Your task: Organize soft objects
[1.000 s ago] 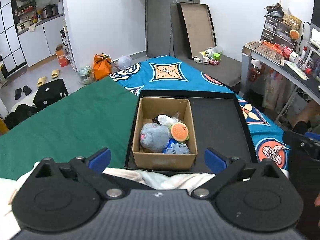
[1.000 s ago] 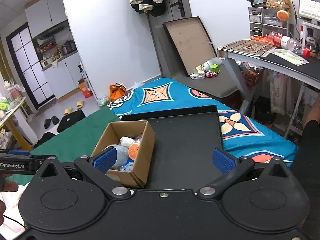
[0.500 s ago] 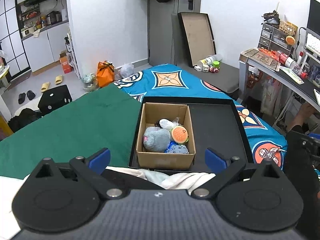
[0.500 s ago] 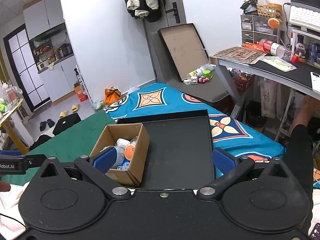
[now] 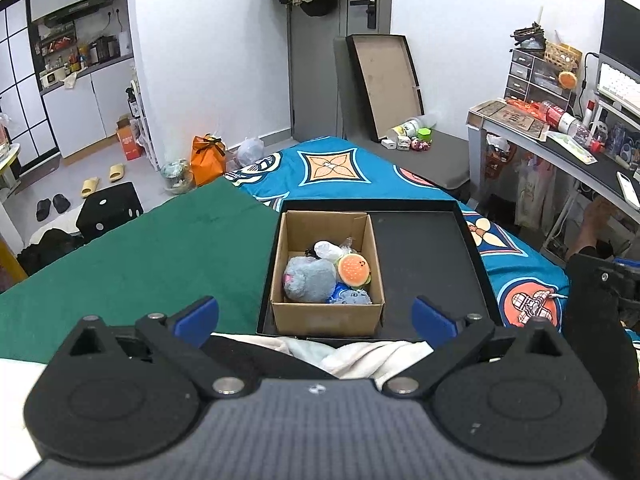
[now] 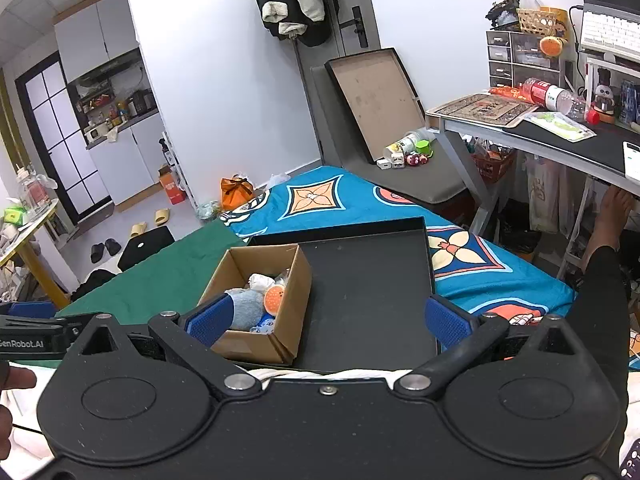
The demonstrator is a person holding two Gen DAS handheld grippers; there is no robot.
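A shallow black rectangular tray (image 5: 428,264) lies on a bed covered partly by a green cloth (image 5: 140,264) and partly by a blue patterned spread (image 5: 340,168). An open brown cardboard box (image 5: 326,314) stands in the tray's left half, against its left wall and near its front edge; the tray's right half is bare. Inside the box, toward its front, lie a grey plush toy (image 5: 310,278), a round orange burger-shaped plush (image 5: 353,268) touching it on the right, a blue plush (image 5: 352,298) in the front right corner, and a white crumpled soft item (image 5: 326,249) behind them. The left gripper (image 5: 316,316) hovers above the tray's front edge, jaws spread wide with nothing between them. The right gripper (image 6: 326,320) hangs over the same edge, farther right, also spread wide and empty; its left blue fingertip (image 6: 210,320) overlaps the box in the right wrist view.
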